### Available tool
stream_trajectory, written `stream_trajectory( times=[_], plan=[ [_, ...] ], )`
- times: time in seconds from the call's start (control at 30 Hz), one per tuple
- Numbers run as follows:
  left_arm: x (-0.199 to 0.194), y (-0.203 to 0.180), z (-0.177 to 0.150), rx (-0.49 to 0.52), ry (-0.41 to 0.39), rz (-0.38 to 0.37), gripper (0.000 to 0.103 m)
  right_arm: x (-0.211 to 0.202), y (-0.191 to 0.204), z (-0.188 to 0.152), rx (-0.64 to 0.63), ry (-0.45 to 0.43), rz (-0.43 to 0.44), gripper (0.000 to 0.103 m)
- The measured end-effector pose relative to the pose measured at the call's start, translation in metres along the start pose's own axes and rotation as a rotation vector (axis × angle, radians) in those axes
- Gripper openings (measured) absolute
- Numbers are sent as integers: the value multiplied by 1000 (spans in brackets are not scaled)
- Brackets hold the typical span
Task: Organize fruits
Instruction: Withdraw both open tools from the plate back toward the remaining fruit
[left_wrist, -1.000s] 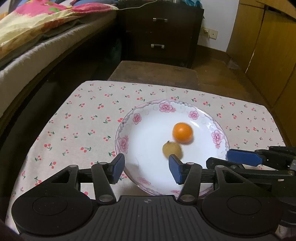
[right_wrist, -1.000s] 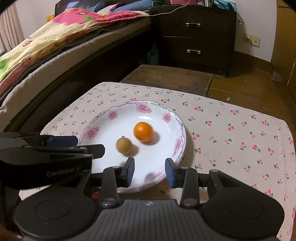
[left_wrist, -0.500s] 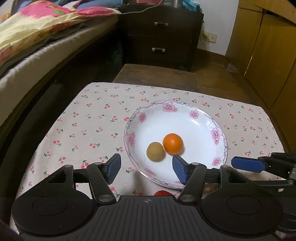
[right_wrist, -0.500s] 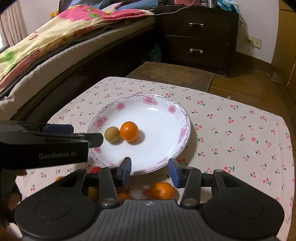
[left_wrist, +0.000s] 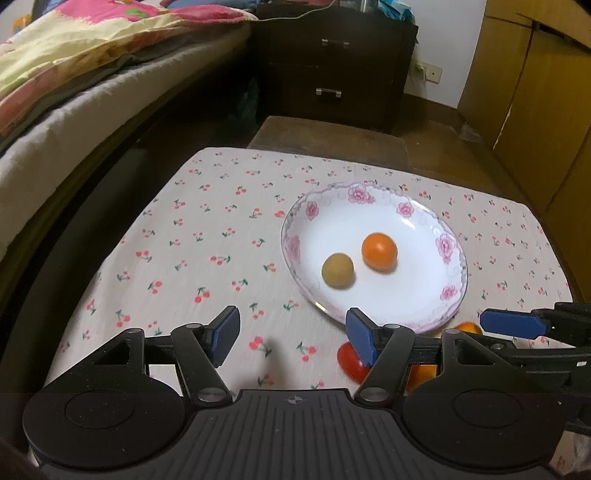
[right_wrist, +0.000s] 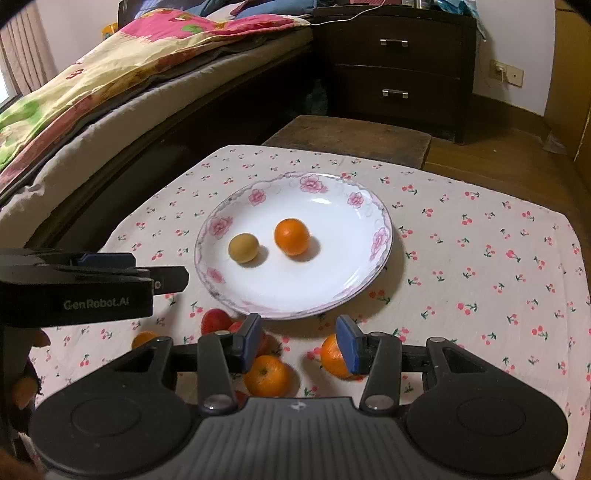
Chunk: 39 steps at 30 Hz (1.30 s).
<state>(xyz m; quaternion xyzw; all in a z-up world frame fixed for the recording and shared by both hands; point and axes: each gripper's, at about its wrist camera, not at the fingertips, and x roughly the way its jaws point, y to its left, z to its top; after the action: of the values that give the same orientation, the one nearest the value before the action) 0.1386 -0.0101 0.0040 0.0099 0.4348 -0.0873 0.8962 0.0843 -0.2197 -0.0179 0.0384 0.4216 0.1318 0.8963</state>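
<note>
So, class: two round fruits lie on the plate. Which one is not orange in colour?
The yellowish-brown fruit, lying left of the orange on the flowered plate; it is duller and slightly smaller.

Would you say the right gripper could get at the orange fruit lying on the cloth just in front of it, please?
Probably yes: the right gripper is open and empty, and the round orange fruit lies on the cherry-print cloth just below its fingers, with nothing covering it.
</note>
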Motion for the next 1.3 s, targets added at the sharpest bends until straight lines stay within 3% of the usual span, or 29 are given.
stream_trajectory(
  times=[0.77,1.3],
  plan=[
    [-25,23,-44,-27,61,9,72,-13,16,-27,-4,44,34,46],
    [-19,18,-63,10,111,5,72,10,30,-45,-57,110,22,50]
  ],
)
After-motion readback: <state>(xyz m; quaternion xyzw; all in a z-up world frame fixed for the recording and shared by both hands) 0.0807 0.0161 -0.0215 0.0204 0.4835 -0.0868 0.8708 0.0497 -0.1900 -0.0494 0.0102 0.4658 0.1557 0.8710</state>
